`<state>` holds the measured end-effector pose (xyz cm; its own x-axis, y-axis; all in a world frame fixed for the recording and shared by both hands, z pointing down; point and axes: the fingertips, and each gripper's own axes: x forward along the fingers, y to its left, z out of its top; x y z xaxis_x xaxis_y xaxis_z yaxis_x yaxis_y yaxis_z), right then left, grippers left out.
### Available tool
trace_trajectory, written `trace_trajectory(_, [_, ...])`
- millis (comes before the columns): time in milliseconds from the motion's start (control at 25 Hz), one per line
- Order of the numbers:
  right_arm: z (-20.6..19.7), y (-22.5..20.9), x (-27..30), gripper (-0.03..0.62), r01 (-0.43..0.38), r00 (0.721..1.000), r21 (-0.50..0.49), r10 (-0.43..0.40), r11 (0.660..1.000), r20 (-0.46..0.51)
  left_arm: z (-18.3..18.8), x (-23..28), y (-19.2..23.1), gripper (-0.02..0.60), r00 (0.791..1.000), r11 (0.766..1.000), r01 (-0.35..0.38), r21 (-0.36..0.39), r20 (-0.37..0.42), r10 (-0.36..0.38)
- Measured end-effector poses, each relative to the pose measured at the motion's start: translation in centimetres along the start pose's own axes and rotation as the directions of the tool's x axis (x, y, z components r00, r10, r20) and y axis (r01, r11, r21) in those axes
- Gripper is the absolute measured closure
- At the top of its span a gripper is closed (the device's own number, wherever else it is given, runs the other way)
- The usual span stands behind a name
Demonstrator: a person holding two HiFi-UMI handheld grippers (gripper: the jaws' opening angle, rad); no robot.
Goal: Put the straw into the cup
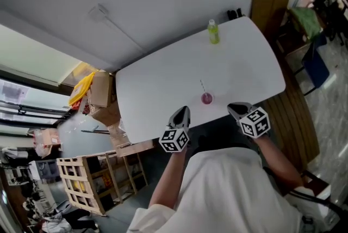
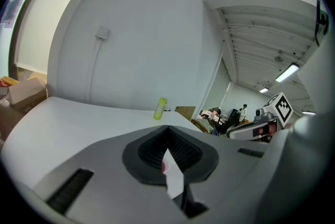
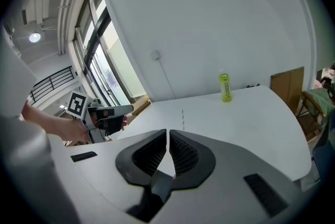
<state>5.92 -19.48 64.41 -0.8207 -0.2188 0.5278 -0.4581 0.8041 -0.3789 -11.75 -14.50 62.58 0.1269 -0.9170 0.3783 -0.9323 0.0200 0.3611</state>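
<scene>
Showing cup [image 1: 207, 98] w/ straw [image 1: 202, 86], head view

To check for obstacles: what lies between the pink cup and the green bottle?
Bare table only, in the head view, from the cup and its straw to the bottle.

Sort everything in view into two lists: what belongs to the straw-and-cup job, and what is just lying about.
Job in hand:
- pink cup
- straw, apparently standing in the cup
- left tool and right tool, both shut and empty

Lying about:
- green bottle at the table's far edge
- cardboard boxes beside the table
- wooden rack on the floor
</scene>
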Motion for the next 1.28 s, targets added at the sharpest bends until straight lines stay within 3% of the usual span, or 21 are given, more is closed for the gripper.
trace_trajectory(520, [-2.7,4.8,-2.0,0.553,0.099,0.992,0.061,-0.103,0.993,0.068,-2.1,-7.0,-0.3,0.58,0.989,0.988,0.141,-0.07,-0.026,-0.143])
trace_trajectory(920, [-6.1,12.7,-3.3,0.553,0.139,0.984,0.049,-0.143,0.989,0.108,-4.8,-14.2,0.3,0.58,0.962,0.964,0.254,-0.075,-0.082,-0.26])
trace_trajectory(1120, [-8.3,14.8,-5.4,0.553,0.191,0.974,0.043,-0.195,0.981,0.114,-4.8,-16.4,-1.0,0.58,0.945,0.945,0.311,-0.105,-0.069,-0.319])
trace_trajectory(1280, [-9.6,15.7,-6.7,0.554,0.201,0.972,0.051,-0.206,0.978,0.113,-6.6,-16.8,-2.0,0.58,0.935,0.939,0.33,-0.092,-0.107,-0.339])
